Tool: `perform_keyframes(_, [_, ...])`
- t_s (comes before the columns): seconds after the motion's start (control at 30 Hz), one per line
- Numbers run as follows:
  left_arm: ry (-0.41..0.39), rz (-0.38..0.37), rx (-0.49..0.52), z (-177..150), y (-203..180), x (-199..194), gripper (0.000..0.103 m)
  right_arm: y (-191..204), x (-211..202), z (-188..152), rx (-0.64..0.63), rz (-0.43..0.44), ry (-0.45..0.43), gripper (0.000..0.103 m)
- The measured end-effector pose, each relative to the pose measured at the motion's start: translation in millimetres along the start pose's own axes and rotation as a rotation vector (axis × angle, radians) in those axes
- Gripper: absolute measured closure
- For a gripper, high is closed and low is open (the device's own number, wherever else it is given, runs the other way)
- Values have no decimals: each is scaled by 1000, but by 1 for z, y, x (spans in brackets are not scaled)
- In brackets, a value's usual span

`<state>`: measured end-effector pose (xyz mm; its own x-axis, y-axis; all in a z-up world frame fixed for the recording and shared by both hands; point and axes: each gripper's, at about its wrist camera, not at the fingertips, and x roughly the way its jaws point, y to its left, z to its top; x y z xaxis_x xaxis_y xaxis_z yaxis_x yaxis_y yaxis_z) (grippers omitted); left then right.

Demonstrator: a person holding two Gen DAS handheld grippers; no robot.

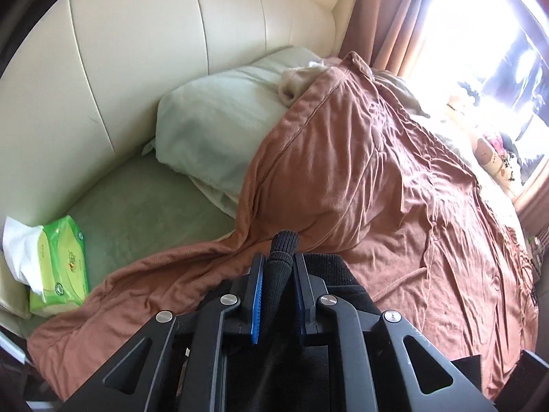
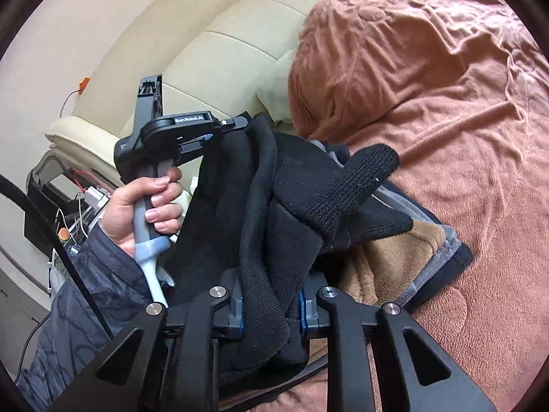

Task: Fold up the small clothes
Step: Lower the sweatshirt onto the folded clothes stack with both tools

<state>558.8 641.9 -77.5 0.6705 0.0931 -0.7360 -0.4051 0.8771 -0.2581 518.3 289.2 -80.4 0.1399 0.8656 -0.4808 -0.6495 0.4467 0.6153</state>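
Black ribbed knit garment [image 2: 260, 206] pinched by left gripper [image 1: 278, 267], right gripper [image 2: 271, 304].

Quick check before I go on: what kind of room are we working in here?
Almost certainly a bedroom. The work surface is a bed covered by a rumpled brown blanket, with a pale pillow against a cream padded headboard; curtains hang by a bright window.

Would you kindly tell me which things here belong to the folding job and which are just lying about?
In the job: black knit garment, left gripper, right gripper.
Lying about: green tissue pack, pale pillow, brown blanket, folded brown and grey fabric.
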Motion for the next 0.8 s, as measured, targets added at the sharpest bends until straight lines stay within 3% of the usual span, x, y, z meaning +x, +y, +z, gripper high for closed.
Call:
perform_keyframes(0.07, [24,40,-4,2,0,6,79,7,-4,-4,-29,-40,-24,86])
perform_keyframes(0.1, [47,67,-16,3,1,10,71,7,-3,-6,-31,-74,-19,85])
perform_keyframes(0.2, [52,94,-53,2,4,8,56,-7,7,-9,23,-152,46,80])
perform_keyframes(0.3, [36,69,-36,-2,4,-3,55,-23,4,-10,93,-135,67,77])
perform_keyframes(0.5, [91,98,81,-21,-4,-17,55,-8,-20,-10,34,-227,20,74])
perform_keyframes(0.63, [121,98,99,-38,2,-32,55,5,-38,-7,10,-276,-32,74])
perform_keyframes(0.8, [148,102,139,-67,9,-52,55,37,-60,-18,-87,-224,-54,74])
